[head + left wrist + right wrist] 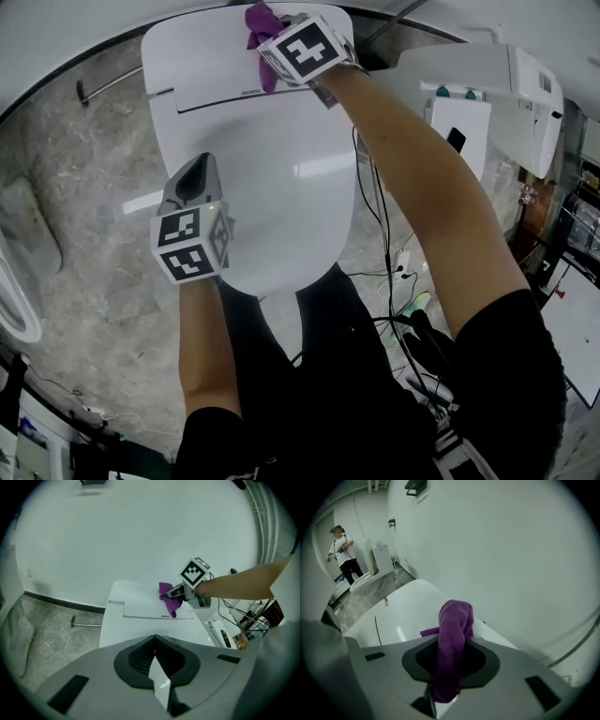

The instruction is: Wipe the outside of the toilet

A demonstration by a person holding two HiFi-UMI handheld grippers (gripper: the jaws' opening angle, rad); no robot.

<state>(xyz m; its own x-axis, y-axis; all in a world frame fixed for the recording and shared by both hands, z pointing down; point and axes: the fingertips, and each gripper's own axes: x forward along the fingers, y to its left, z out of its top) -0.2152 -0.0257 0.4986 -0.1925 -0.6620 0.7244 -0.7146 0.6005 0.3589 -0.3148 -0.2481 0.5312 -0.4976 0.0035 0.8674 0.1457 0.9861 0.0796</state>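
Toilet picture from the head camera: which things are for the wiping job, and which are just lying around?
For the job:
- toilet
- purple cloth, clamped in the right gripper at the toilet's back end

Just lying around:
- cables on the floor
- metal rod on the floor by the wall
- white unit to the right
- left gripper, shut and empty

Plain white wall (140, 536), dark baseboard (61, 603), grey mottled stone floor (103, 178). Black cables (384, 244) lay on the floor. Second toilet (361, 581) stood further along the wall.
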